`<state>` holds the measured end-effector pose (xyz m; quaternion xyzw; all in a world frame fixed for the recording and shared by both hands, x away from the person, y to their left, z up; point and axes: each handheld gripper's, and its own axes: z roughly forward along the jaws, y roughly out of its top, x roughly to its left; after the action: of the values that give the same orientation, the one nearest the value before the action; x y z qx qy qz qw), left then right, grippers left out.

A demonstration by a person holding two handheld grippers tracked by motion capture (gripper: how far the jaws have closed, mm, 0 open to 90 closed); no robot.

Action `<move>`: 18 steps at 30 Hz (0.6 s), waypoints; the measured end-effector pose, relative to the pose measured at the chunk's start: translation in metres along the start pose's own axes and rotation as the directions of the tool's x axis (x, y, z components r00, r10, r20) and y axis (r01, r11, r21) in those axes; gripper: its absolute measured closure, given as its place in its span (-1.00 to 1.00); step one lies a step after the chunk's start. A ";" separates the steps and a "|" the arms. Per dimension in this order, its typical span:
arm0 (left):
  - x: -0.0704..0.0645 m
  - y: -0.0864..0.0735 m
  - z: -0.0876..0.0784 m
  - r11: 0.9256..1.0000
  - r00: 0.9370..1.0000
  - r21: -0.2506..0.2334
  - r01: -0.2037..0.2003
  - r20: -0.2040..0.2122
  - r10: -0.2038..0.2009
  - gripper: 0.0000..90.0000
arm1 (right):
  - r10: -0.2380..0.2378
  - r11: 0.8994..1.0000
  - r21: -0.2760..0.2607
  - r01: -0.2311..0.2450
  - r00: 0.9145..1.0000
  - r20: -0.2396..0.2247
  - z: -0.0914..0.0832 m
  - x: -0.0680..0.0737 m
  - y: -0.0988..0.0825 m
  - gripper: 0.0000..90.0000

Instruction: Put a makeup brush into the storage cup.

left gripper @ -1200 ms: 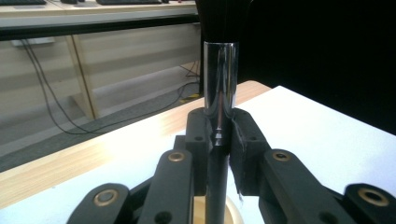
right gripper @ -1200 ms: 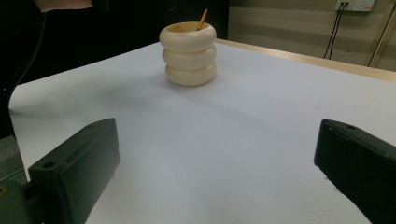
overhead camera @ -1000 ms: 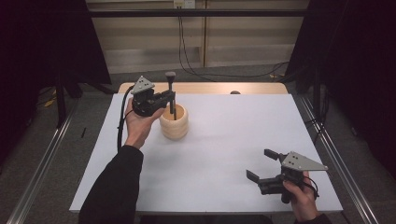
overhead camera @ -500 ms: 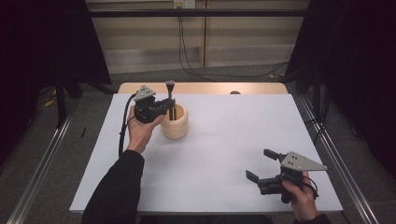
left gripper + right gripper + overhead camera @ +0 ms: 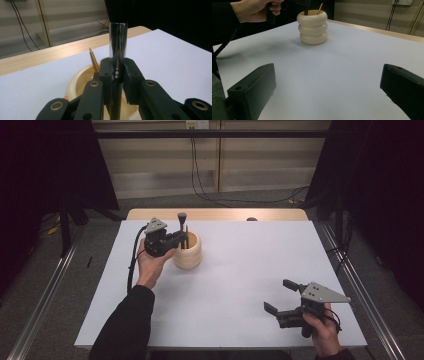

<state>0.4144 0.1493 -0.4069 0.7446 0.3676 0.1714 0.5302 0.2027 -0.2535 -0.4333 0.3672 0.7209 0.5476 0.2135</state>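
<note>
So the left gripper has its jaws pinched tight on the shaft of a makeup brush, just below the shiny metal collar, bristles pointing up. The brush stands upright, and its lower end is already down inside the cream ribbed holder sitting on the white table, toward the far left. There's also a pencil leaning in the same holder, tip up.

I'd say this job is nearly wrapped. The brush is in the cup, but the jaws are clamped on it, so letting go and pulling the hand away is what's left. Can't tell whether the handle has touched the bottom yet.

The right gripper sits near the front right corner of the table, well away from the holder, jaws spread wide with nothing between them.
</note>
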 end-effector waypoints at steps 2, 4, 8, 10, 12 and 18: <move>0.000 -0.001 0.001 1.000 1.000 0.003 0.001 -0.006 -0.001 0.76 | 0.001 1.000 0.000 -0.001 1.000 -0.003 0.000 0.000 0.000 -1.00; 0.001 -0.004 0.001 1.000 1.000 0.010 -0.002 -0.008 0.002 0.76 | 0.001 1.000 0.001 -0.001 1.000 0.003 0.000 0.000 0.000 -1.00; 0.004 -0.008 0.000 1.000 1.000 0.006 0.017 -0.008 -0.017 0.76 | 0.001 1.000 0.001 -0.001 1.000 0.004 0.000 -0.001 0.000 -1.00; 0.003 -0.009 0.000 1.000 1.000 0.016 0.008 -0.014 -0.008 0.76 | 0.004 1.000 0.001 -0.004 1.000 -0.003 0.000 0.000 0.000 -1.00; 0.002 -0.009 0.000 1.000 1.000 0.026 -0.003 -0.013 0.003 0.76 | 0.004 1.000 0.004 -0.003 1.000 -0.011 0.001 0.000 0.000 -1.00; 0.002 -0.012 0.004 1.000 1.000 0.025 0.002 -0.021 -0.002 0.76 | 0.006 1.000 0.004 -0.006 1.000 -0.006 0.001 -0.001 0.000 -1.00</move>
<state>0.4141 0.1496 -0.4196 0.7489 0.3760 0.1739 0.5172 0.2038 -0.2540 -0.4338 0.3681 0.7215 0.5480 0.2088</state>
